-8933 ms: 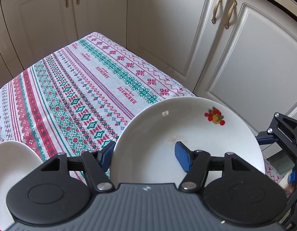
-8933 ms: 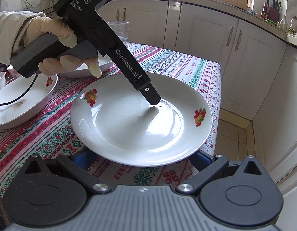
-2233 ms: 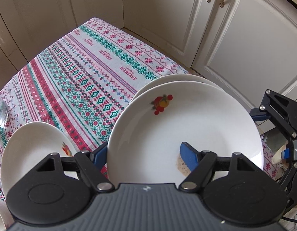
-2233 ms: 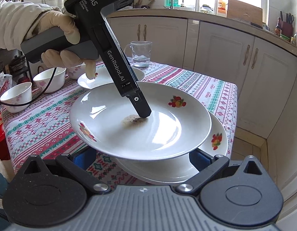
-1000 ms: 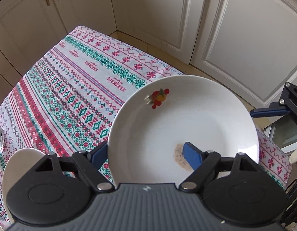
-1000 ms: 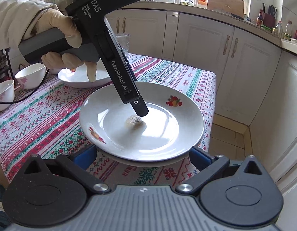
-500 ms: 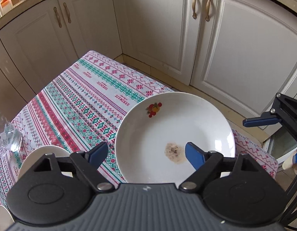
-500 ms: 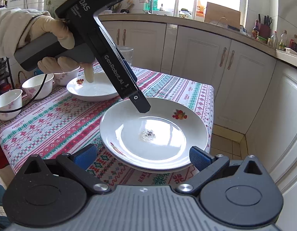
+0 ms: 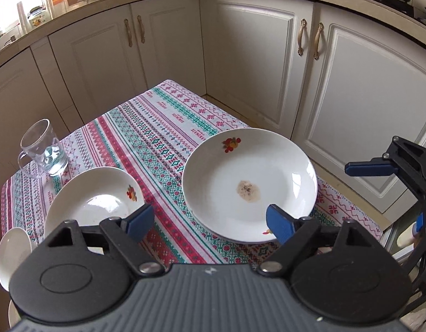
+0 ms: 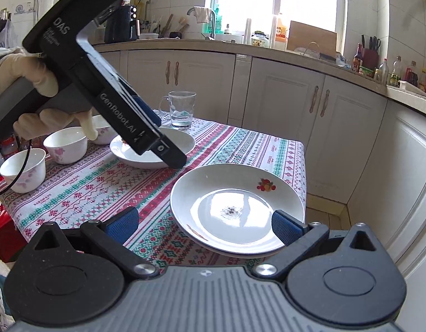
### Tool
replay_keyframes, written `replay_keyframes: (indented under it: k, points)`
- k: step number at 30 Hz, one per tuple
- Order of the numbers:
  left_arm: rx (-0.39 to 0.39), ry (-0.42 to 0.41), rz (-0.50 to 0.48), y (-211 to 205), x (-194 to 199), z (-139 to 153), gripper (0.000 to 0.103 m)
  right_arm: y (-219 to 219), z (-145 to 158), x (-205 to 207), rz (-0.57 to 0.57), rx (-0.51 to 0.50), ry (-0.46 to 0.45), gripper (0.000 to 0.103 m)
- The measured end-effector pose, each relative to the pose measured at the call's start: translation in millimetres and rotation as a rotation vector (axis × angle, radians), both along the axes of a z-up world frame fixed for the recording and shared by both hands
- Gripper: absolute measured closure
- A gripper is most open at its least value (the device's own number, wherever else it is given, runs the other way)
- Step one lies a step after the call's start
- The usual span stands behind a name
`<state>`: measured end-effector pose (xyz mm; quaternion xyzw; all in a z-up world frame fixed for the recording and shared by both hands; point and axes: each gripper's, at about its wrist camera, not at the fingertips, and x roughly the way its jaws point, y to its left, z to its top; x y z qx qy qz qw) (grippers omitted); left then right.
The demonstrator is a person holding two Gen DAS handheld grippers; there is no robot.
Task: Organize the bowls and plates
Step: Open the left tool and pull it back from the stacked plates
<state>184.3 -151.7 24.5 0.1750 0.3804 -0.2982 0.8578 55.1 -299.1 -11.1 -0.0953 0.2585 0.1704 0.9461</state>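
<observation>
- The left hand-held gripper (image 9: 210, 221) was wide open and held nothing; it hung above the desk (image 9: 163, 127), which a patterned cloth covered.
- The right hand-held gripper (image 10: 204, 225) was also spread wide and empty, with its blue fingertips (image 10: 284, 227) on both sides of the near plates but apart from them.
- A white plate (image 9: 248, 182) with a fruit print and a brown stain in its middle lay near the corner of the desk. In the right wrist view a second rim showed under it, so it sat on top of another plate (image 10: 221, 250).
- A deeper white dish (image 9: 94, 199) with the same fruit print stood to the left of this stack, apart from it.
- A glass mug (image 9: 42, 149) with a little water stood behind that dish, close to the far edge of the desk.
- Three small bowls with pink flowers (image 10: 66, 144) stood together on the left part of the desk in the right wrist view.
- A gloved hand (image 10: 44, 94) held the body of the left hand-held gripper, whose tip was over the deeper dish.
- White cabinets (image 9: 257, 63) with brass handles stood behind the desk.
</observation>
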Motion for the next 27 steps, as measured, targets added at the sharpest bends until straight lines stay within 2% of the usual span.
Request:
replay_keyframes:
  k: [8,13,22,27]
  points:
    - [-0.055,-0.073,0.1,25.1,-40.9,-4.6,0.013,10.2,1.9,-17.4,0.008,-0.002,0.0,0.0]
    - [-0.061,-0.186,0.266,36.5,-61.8,-26.5,0.009,15.1,0.7,-17.9,0.014,-0.016,0.02,0.0]
    - [-0.071,-0.192,0.528,60.7,-44.6,-80.0,0.009,24.0,6.1,0.5,0.079,-0.068,0.072,0.0]
    - [-0.08,-0.162,0.58,72.3,-25.8,-97.5,0.009,28.5,12.0,19.0,0.103,-0.105,0.09,0.0]
